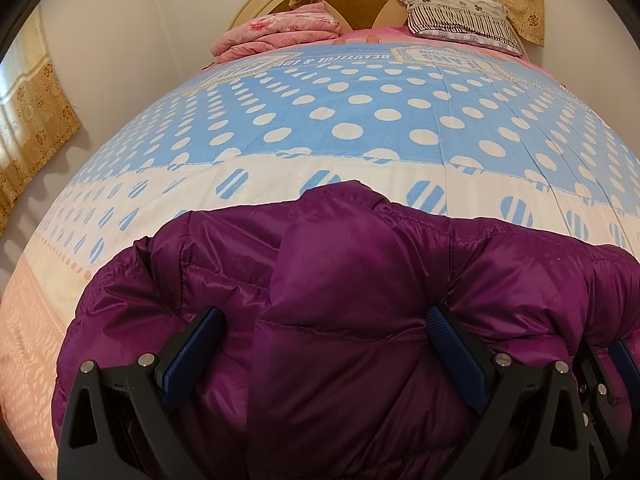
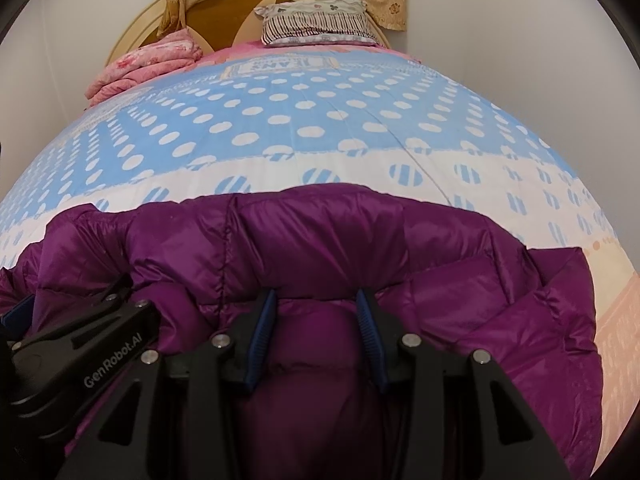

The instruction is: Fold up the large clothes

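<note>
Both grippers press into a purple jacket [image 1: 360, 280] on the bed [image 1: 360, 120]. The left gripper [image 1: 326, 320] stands wide around a puffy fold, the right gripper [image 2: 316, 300] narrower; whether either truly clamps the fabric I cannot tell.

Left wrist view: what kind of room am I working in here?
Most likely a home bedroom. A bed with a polka-dot cover fills the view, a pillow sits against a rounded headboard, and the purple puffer jacket lies on the bed.
</note>
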The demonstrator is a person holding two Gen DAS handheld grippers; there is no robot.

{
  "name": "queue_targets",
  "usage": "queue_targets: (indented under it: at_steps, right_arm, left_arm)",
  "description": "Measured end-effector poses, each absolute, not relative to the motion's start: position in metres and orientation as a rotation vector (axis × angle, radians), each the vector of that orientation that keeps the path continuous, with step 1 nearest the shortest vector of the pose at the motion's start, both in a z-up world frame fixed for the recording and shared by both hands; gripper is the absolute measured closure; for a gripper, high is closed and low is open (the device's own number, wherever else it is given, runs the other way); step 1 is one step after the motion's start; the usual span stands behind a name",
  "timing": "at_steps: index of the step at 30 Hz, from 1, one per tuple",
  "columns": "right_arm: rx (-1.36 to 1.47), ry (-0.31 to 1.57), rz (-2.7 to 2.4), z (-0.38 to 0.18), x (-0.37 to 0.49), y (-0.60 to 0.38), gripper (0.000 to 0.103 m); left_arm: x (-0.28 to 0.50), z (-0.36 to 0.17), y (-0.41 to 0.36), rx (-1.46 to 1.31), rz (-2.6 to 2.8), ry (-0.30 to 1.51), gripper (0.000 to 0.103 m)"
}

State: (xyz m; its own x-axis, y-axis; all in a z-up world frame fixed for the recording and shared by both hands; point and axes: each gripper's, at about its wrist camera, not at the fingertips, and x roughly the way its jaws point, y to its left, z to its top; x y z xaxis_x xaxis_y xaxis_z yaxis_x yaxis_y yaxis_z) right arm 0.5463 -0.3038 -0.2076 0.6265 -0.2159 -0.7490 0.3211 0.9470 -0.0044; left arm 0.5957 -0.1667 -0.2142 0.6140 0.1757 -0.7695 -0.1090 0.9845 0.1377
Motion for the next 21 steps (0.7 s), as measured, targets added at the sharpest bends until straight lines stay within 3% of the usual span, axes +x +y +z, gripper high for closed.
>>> queue_targets:
  at_steps: [21]
  right_arm:
    - [0.127,0.843,-0.310,-0.2080,0.5477,-0.3026,0.057]
  left_arm:
    - [0.5958,-0.2147,-0.1667,0.078,0.164,0.896,0.001]
